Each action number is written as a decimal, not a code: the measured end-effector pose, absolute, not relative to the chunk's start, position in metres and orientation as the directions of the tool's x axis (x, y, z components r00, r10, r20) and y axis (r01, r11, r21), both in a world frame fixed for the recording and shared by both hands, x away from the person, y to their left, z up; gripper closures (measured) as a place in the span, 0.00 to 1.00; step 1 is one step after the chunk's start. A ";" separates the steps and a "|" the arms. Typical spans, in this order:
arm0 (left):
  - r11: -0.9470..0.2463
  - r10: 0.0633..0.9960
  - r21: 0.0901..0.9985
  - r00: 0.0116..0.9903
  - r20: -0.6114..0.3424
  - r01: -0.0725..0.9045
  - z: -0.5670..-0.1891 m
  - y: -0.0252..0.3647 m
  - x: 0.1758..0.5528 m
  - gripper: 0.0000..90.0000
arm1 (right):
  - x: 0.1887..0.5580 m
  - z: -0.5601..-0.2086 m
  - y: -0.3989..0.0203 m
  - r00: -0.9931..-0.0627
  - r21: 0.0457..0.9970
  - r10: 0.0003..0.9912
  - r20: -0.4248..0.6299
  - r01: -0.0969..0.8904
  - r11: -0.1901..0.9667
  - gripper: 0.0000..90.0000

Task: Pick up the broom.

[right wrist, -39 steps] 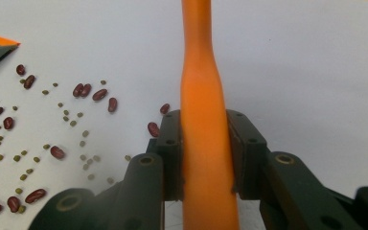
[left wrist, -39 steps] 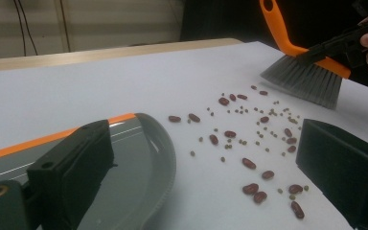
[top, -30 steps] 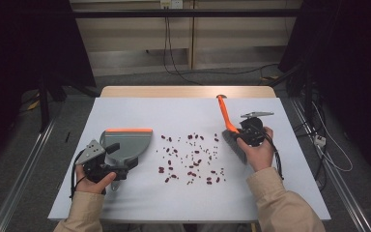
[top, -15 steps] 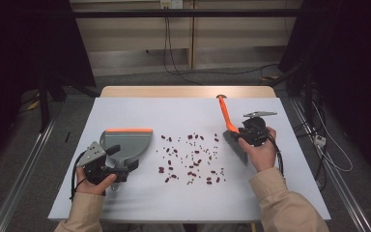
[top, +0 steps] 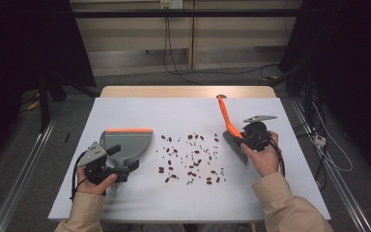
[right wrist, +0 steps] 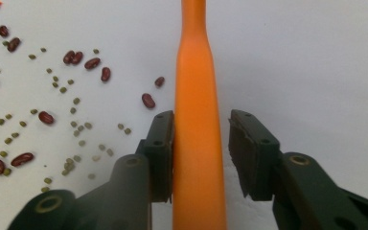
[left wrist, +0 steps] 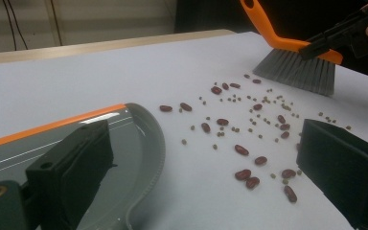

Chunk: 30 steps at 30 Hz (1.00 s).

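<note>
Nothing swept up yet, by the look of it: the beans (top: 188, 157) lie scattered across the middle of the white table (top: 140, 106), red ones and tiny green ones, and the pan of the grey dustpan (top: 125, 142) looks bare. So the whole sweep is left to do. The dustpan sits left of the spill, flat on the table, its orange lip on the far side and running left to right, so its mouth faces away from the person and not toward the beans. It will likely want turning. The left gripper (top: 121, 159) is at the pan's near end, and in the left gripper view its jaws stand wide apart, one over the pan's rim (left wrist: 139, 143), the other over bare table, pinching nothing that I can see. Over on the right, the brush (top: 227, 123) stands with its grey bristles (top: 235, 145) on the table just right of the beans. Its long axis runs near to far, the orange handle pointing away and leaning a little left. The right gripper (top: 244, 137) straddles that handle (right wrist: 196, 96). Its jaws have just been closing with the handle between them, yet one pad touches while the other shows a sliver of table, so no firm clamp. Then the beans need sweeping left into the pan.
</note>
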<state>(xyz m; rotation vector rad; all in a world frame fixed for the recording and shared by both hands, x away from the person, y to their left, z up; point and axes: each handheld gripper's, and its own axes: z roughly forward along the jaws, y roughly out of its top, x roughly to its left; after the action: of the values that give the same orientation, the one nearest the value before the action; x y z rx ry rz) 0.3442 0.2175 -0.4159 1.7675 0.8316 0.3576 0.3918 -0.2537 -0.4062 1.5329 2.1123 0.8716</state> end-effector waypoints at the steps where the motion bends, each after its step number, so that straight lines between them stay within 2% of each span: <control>1: -0.155 0.687 0.921 0.709 -0.159 0.357 -0.416 0.217 0.344 0.06 | 0.393 -0.407 -0.254 -0.328 0.676 0.943 0.051 0.706 0.210 0.75; 13: -0.159 0.688 0.919 0.708 -0.159 0.361 -0.416 0.219 0.345 0.06 | 0.395 -0.412 -0.262 -0.331 0.687 0.940 0.086 0.703 0.185 0.79; 30: -0.139 0.694 0.919 0.699 -0.175 0.368 -0.417 0.221 0.349 0.06 | 0.422 -0.405 -0.260 -0.382 0.765 0.923 0.054 0.610 0.208 0.79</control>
<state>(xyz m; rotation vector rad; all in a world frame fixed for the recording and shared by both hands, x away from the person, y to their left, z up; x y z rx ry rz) 0.3494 0.2211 -0.4170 1.7523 0.8493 0.3505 0.4220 -0.2600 -0.4050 1.4228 2.0717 1.0116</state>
